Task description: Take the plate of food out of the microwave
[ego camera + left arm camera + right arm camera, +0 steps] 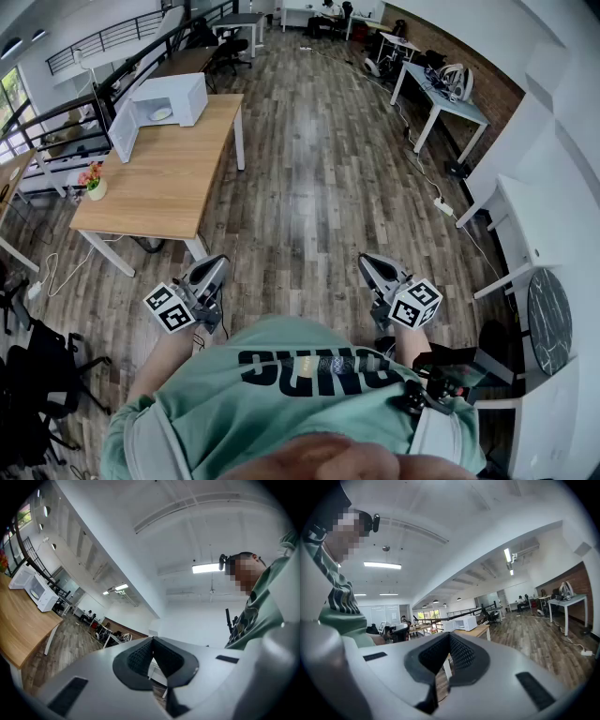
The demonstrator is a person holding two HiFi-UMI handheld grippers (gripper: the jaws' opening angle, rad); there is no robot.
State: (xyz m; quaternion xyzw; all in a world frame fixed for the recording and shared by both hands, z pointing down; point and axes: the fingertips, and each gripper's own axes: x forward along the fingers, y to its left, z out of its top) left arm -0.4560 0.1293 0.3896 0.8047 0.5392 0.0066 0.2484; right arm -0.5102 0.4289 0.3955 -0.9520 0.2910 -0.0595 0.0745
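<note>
Though distant, plate (161,113) beyond hand-held gripper (217,266)

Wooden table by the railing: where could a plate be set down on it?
The light wooden table is bare across its middle, between the white microwave at the far end and the small flower pot at the near left corner. Only the far end is crowded.
</note>
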